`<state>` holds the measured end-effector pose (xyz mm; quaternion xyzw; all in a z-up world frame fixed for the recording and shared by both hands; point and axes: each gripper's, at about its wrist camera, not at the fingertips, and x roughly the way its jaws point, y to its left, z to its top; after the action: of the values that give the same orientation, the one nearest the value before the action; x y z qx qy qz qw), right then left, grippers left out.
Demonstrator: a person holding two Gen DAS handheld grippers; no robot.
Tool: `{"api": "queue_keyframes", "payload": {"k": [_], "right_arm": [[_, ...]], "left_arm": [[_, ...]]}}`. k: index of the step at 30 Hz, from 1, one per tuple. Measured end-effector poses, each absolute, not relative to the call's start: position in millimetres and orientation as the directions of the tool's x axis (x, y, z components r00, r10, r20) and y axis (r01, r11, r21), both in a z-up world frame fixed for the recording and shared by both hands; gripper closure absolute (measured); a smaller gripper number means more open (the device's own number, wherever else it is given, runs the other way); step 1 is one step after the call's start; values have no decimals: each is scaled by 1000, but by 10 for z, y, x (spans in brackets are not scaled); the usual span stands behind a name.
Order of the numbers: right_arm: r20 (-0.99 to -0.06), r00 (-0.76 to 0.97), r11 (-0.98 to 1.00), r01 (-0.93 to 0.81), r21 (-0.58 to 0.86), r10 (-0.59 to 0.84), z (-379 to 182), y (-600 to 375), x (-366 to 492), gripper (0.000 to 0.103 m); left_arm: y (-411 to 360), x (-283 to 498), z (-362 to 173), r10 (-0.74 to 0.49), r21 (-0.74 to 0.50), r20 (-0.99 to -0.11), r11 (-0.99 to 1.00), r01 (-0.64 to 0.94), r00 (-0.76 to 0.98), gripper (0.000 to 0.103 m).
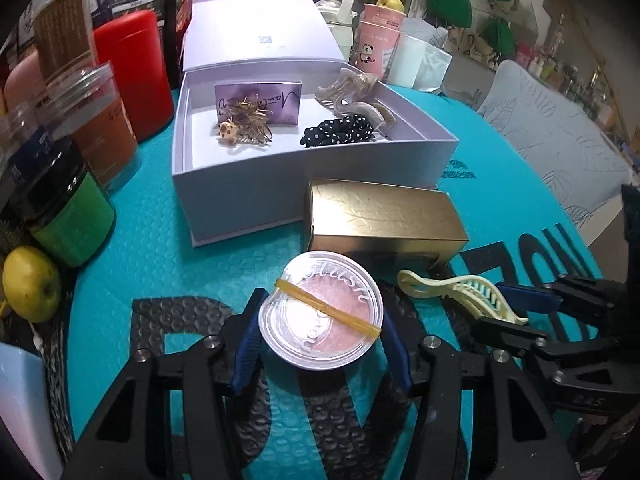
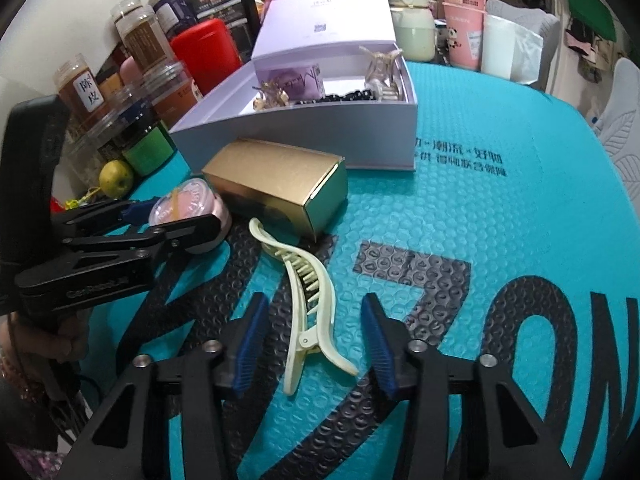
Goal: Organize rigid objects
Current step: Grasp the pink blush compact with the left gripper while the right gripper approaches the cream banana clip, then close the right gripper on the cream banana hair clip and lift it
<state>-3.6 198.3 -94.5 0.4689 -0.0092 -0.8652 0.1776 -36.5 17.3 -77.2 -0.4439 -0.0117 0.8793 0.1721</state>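
A round pink container [image 1: 320,320] with a clear lid and a yellow rubber band sits on the teal mat. My left gripper [image 1: 323,300] is shut on it, with a blue pad against each side; in the right wrist view the left gripper [image 2: 180,216] shows the same grip on the container [image 2: 188,200]. A cream hair clip [image 2: 300,344] lies on the mat between the fingers of my right gripper [image 2: 315,304], which is open, with a gap on both sides. The left wrist view shows the clip [image 1: 452,286] and right gripper [image 1: 508,312] too.
An open lilac box [image 1: 280,184] holding hair accessories stands behind, with a gold carton [image 1: 384,212] lying in front of it. Jars [image 1: 72,216], a red canister [image 1: 132,72] and a yellow apple [image 1: 30,284] line the left edge. Pink cups [image 1: 376,44] stand at the back.
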Motion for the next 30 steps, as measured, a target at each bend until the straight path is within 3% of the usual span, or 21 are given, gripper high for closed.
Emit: {"api": "queue_keyframes", "payload": {"k": [7, 19, 24, 30], "right_arm": [[-814, -491, -938, 295, 181, -311, -947, 1994, -41, 80], [-822, -475, -922, 358, 144, -313, -931, 1892, 195, 81], [-827, -481, -919, 382, 102, -292, -942, 1793, 192, 74], [-837, -480, -920, 386, 69, -264, -954, 1738, 110, 74]], "left_arm": [[114, -236, -700, 312, -189, -776, -944, -269, -549, 50], [93, 38, -725, 327, -217, -781, -941, -258, -532, 50], [47, 101, -725, 325, -233, -781, -944, -233, -534, 50], [-36, 97, -754, 318, -247, -787, -948, -202, -529, 50]]}}
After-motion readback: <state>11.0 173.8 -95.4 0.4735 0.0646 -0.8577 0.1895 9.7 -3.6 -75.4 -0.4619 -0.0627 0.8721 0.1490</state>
